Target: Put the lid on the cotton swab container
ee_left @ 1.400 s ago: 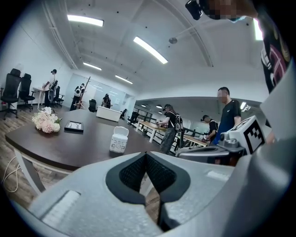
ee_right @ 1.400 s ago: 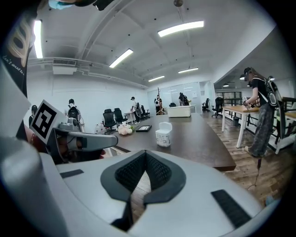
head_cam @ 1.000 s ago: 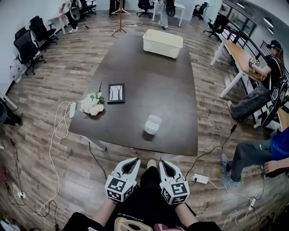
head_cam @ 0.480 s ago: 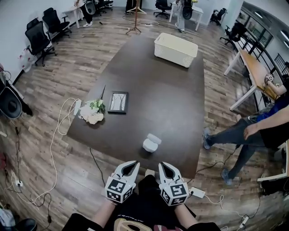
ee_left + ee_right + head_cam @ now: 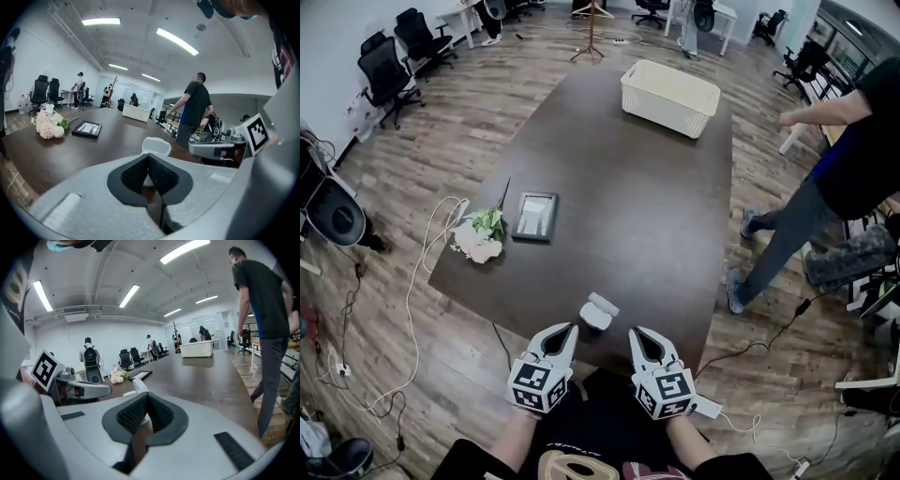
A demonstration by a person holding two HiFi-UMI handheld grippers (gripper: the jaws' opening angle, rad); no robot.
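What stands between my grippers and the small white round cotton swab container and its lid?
Nothing visible does. The white round container and its white lid sit at the dark brown table's near edge, just ahead of the shut left gripper and right gripper.

Bright ceiling strip lights, even illumination, fisheye-warped edges

Dark table, centre, holds white basket upper right, picture frame and flower bouquet at its left edge. Office chairs upper left; standing person right; white cable on floor, left.
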